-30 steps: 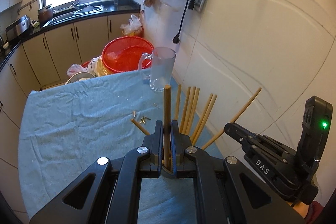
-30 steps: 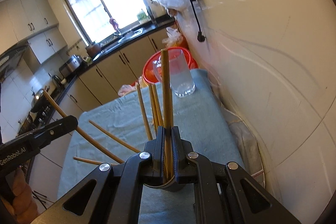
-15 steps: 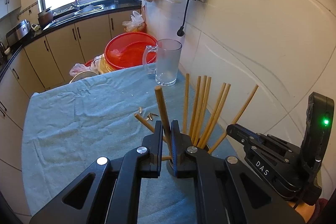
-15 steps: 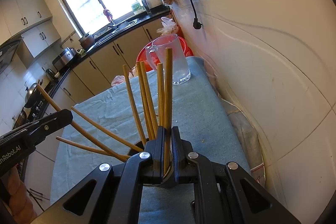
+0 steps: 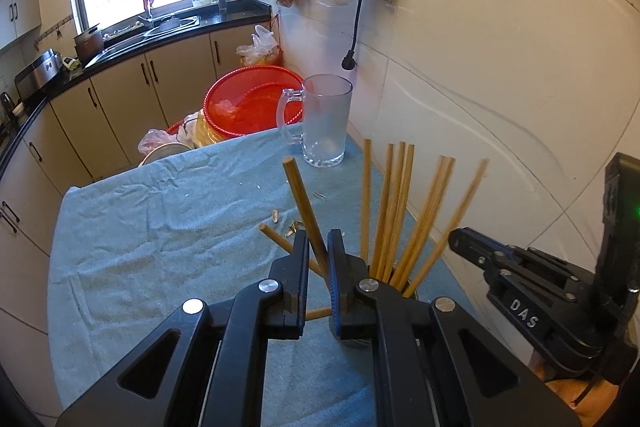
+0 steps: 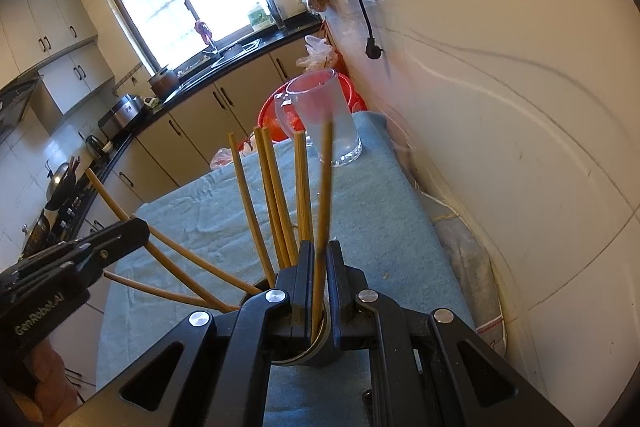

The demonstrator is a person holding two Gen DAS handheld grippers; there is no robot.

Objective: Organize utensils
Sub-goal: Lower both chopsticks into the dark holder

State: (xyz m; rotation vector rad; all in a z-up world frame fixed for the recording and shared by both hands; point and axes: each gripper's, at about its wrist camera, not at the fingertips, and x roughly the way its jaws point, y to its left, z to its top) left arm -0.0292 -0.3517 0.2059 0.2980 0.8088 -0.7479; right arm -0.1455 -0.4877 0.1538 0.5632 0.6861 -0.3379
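Observation:
Several wooden chopsticks [image 5: 394,203] stand fanned out in a round metal holder [image 6: 316,351] on the blue-grey cloth [image 5: 160,239]. My left gripper [image 5: 318,247] has its jaws a little apart around one chopstick [image 5: 302,207] that leans left, its lower end toward the holder. My right gripper [image 6: 318,255] is just above the holder's rim, jaws slightly apart around another chopstick [image 6: 323,195] that stands in the holder. The right gripper also shows in the left wrist view [image 5: 520,275], the left gripper in the right wrist view [image 6: 80,259].
A frosted glass mug [image 5: 324,123] stands at the table's far end by the tiled wall [image 5: 500,67]. A red basket [image 5: 248,103] sits behind the table. Small scraps [image 5: 294,225] lie on the cloth. Kitchen counter and sink are at the back left.
Both grippers have loosened their jaws. The left chopstick has tilted left and slid lower. The right chopstick has dropped into the holder. Both cameras have pulled back and up.

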